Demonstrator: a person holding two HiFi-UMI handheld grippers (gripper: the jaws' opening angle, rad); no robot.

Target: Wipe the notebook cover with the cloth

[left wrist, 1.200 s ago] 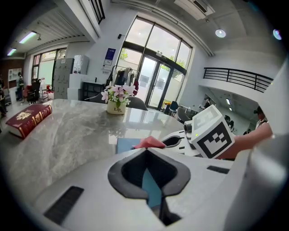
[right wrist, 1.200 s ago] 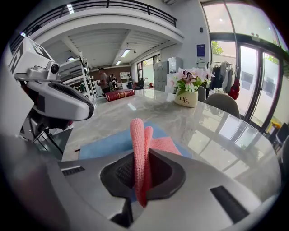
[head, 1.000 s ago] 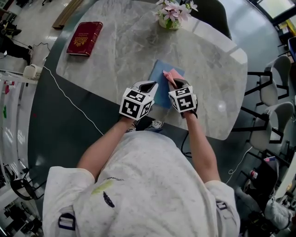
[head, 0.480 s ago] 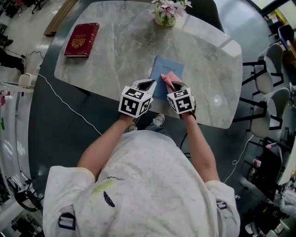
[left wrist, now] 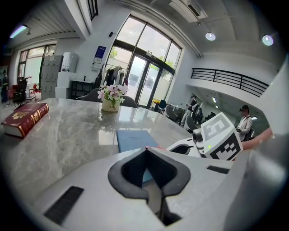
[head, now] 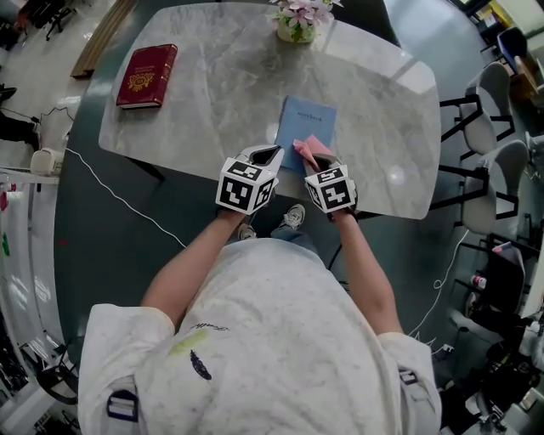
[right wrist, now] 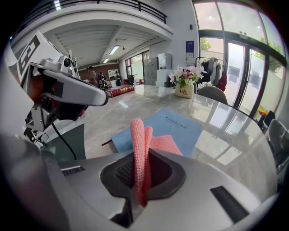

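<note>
A blue notebook [head: 306, 126] lies closed on the marble table [head: 221, 85], near its front edge; it also shows as the notebook [right wrist: 174, 128] and the notebook [left wrist: 134, 139]. My right gripper [head: 313, 158] is shut on a folded pink cloth [head: 308, 146], whose free end rests on the notebook's near part. The pink cloth [right wrist: 141, 151] stands pinched upright between the jaws. My left gripper [head: 266, 156] hovers at the notebook's near left corner, jaws closed with nothing between them.
A dark red book [head: 146, 75] lies at the table's far left. A vase of pink flowers [head: 297, 19] stands at the far edge. Chairs [head: 489, 110] stand to the right, and a white cable [head: 110, 191] runs over the dark floor at the left.
Both grippers sit slightly nearer the table's front edge relative to the notebook, with the cloth drawn back toward its near part. The head view has shifted a little.
</note>
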